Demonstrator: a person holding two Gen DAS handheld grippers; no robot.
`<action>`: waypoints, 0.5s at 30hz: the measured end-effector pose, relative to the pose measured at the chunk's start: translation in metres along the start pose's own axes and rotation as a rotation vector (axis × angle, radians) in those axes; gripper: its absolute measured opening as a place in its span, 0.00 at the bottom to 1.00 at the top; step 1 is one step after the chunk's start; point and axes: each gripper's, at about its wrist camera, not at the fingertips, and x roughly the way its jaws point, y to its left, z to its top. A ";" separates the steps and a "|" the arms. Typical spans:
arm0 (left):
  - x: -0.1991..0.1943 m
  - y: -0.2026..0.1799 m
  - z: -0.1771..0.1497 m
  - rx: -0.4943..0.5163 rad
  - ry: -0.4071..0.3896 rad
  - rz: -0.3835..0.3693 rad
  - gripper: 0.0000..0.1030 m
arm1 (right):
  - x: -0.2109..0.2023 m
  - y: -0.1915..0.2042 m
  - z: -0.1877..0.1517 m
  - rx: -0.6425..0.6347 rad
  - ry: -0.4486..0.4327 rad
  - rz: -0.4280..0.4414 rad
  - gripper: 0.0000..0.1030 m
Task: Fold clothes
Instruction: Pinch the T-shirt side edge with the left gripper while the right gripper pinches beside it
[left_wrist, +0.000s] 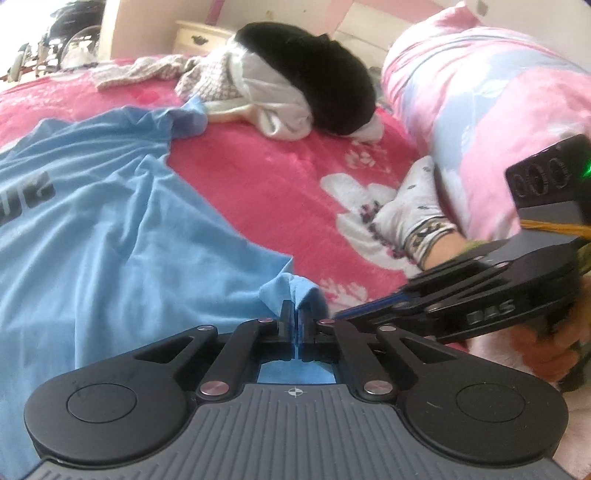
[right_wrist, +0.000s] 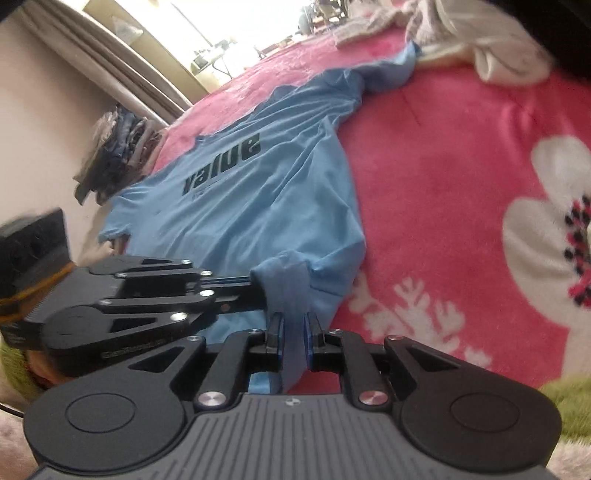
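The blue T-shirt lies flat on the pink bed blanket. The left hand-held gripper pinches its hem tight — the right hand-held gripper, at 3 o'clock, stands narrow around a fold.

We see a light blue T-shirt with dark lettering on a pink blanket patterned with white flowers.

Soft daylight; blown-out glare at the window; fisheye bending at edges; slight motion blur throughout.
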 end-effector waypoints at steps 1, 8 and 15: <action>-0.001 -0.002 0.001 0.012 -0.005 -0.004 0.00 | -0.001 0.003 -0.001 -0.011 0.001 0.006 0.13; -0.009 -0.014 0.002 0.088 -0.033 -0.022 0.00 | -0.010 0.020 -0.009 -0.108 -0.001 -0.011 0.13; -0.011 -0.014 0.000 0.108 -0.037 -0.027 0.00 | -0.008 0.037 -0.014 -0.217 0.014 -0.058 0.15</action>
